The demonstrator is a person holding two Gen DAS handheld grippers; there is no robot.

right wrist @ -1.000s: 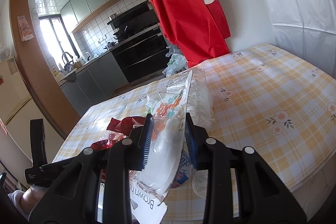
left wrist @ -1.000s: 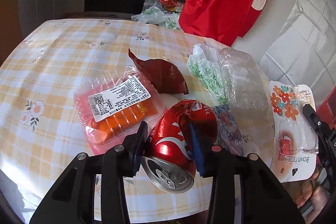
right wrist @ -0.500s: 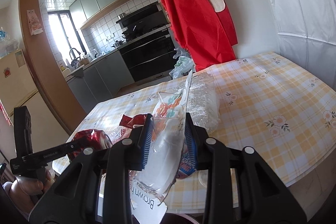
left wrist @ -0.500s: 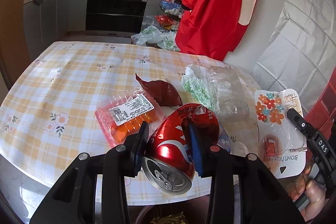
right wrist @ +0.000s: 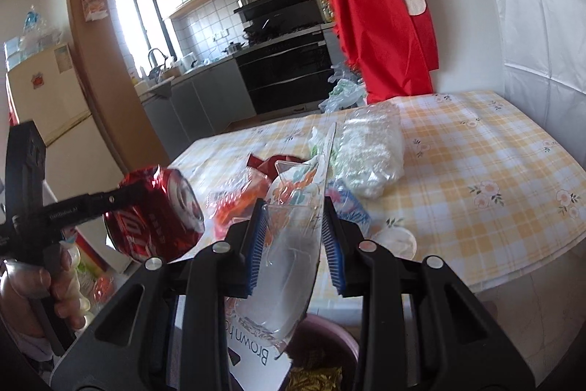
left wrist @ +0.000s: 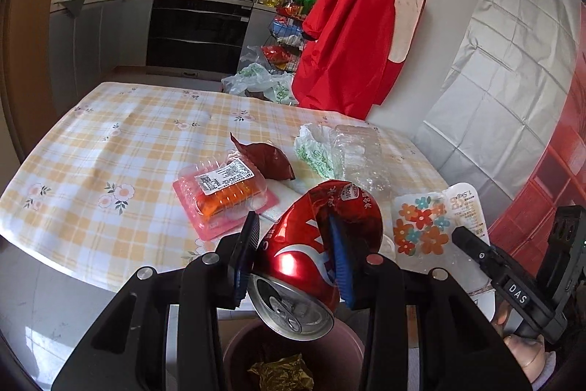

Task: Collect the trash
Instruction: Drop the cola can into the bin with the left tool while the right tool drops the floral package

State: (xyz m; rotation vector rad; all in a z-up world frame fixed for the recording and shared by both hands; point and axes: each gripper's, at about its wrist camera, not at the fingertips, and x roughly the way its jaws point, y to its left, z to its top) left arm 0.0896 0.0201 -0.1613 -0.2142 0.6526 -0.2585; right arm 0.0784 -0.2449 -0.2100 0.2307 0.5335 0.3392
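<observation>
My left gripper is shut on a crushed red soda can and holds it off the table's near edge, above a maroon trash bin. The can also shows in the right wrist view. My right gripper is shut on a clear plastic hook package with a flower print, held above the same bin. That package shows at the right of the left wrist view.
On the checked tablecloth lie a pink food tray with a label, a dark red wrapper, a green-printed plastic bag and a clear plastic container. A red apron hangs behind.
Both grippers have pulled back and up from the table with their loads. The can and the package now hang past the table edge over the bin, which has come into view.
</observation>
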